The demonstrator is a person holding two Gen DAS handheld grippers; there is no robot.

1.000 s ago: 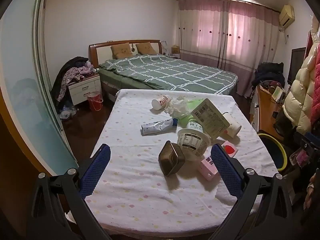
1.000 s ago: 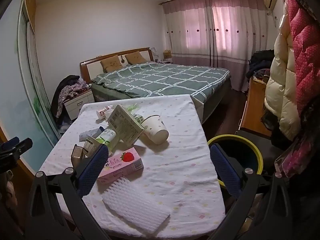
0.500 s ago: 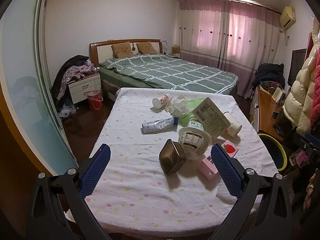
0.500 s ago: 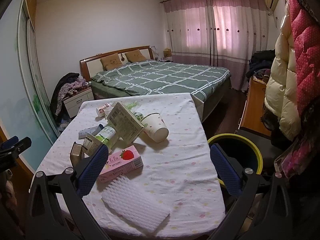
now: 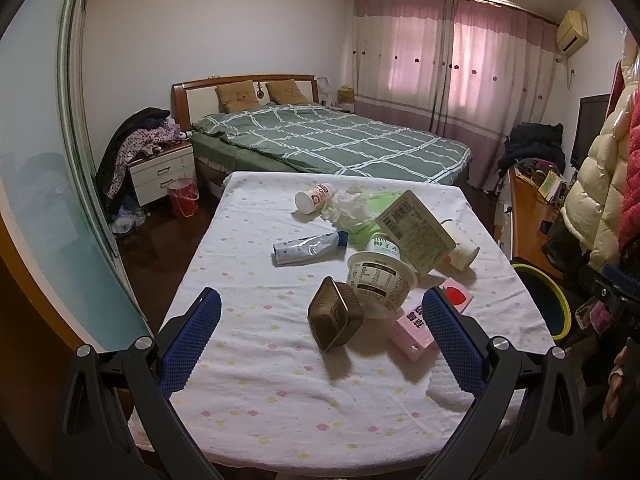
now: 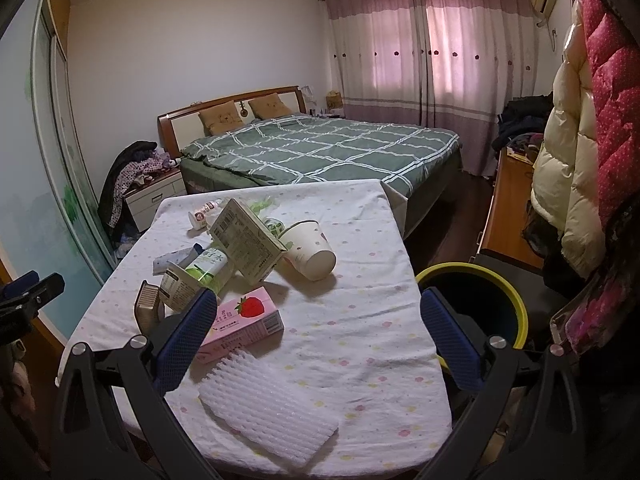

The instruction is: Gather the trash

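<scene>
White foam sheet point(image 6: 267, 402) lay nearest my right gripper point(image 6: 316, 340) on the table point(image 6: 372, 320), by the pink carton point(image 6: 240, 326); light and squashy, I judged, best pinched at an edge. Both right and left gripper point(image 5: 320, 344) gaped wide, empty.

Open cloth near us, clutter beyond

We see bare tablecloth point(image 5: 256, 380) ahead of the left gripper; the brown tray point(image 5: 334, 318), yogurt tub point(image 5: 378, 280) and pink carton point(image 6: 242, 322) crowd the middle, foam sheet point(image 6: 268, 408) lying near.
</scene>
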